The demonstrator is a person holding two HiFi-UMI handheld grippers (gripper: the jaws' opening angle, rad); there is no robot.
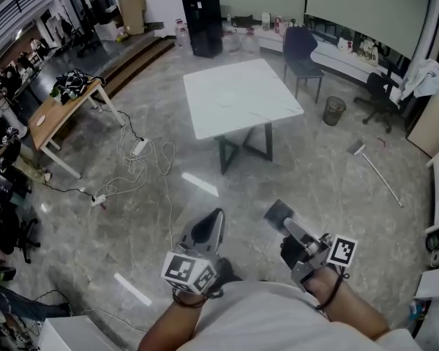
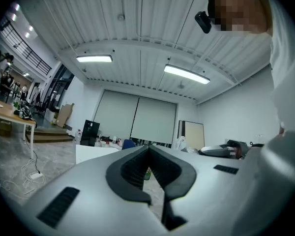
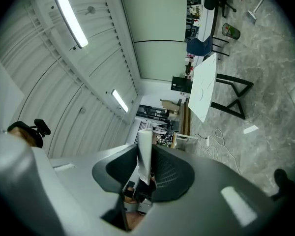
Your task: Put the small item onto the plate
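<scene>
I stand on a grey stone floor some way from a white table [image 1: 241, 97], whose top looks bare; no plate shows in any view. My right gripper [image 1: 282, 216] is held low in front of me, shut on a thin flat piece [image 3: 144, 156] that stands edge-on between its pads and looks white along that edge. In the head view a dark patch shows at that gripper's tip. My left gripper [image 1: 208, 224] hangs beside it, jaws together with nothing between them [image 2: 148, 150]. The table also appears far off in the right gripper view [image 3: 206, 87].
Behind the table stand a blue chair [image 1: 304, 50], a bin [image 1: 334, 110] and a black cabinet [image 1: 203, 24]. A wooden table [image 1: 58, 112] is at the left, with cables [image 1: 143, 159] trailing over the floor. A broom [image 1: 377, 170] lies at the right.
</scene>
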